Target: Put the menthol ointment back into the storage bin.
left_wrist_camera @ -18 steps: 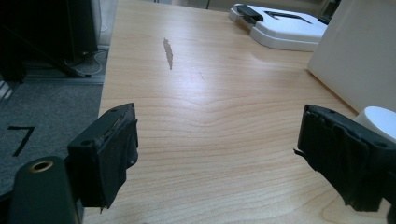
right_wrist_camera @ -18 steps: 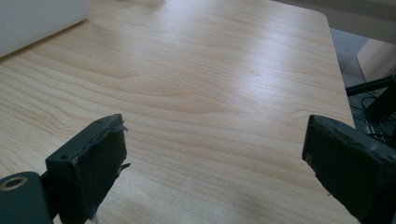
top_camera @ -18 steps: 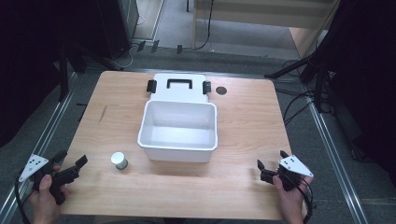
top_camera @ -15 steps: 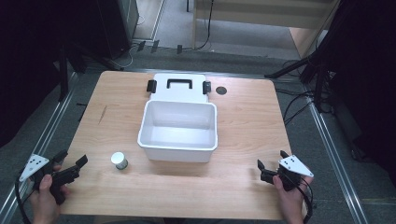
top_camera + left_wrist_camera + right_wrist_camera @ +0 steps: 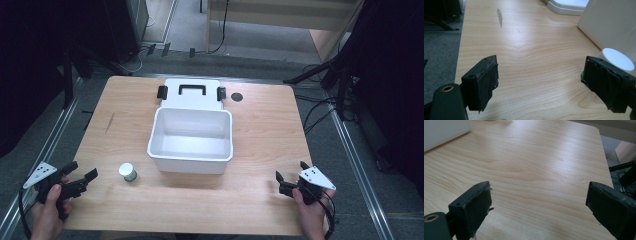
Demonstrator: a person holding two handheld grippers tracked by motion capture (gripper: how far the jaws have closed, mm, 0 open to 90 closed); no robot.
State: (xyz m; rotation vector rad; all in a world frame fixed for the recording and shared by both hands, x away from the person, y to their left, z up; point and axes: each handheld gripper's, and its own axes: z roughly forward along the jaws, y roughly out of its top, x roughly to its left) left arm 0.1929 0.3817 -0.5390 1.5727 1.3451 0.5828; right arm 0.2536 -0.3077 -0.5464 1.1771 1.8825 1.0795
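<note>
The left gripper [image 5: 80, 181], jaws spread and empty, points at a small white-capped jar [image 5: 128, 172] standing on the table [image 5: 260, 130] just left of the open white box [image 5: 191, 134]. The jar looks light, rigid and perhaps slick, best pinched across its round sides below the cap. The right gripper [image 5: 290, 182] rests released, jaws wide.

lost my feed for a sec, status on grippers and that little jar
Left gripper open, empty. Right gripper open, empty. Small white-capped jar upright on table, beside open white box. Path to jar clear.
</note>
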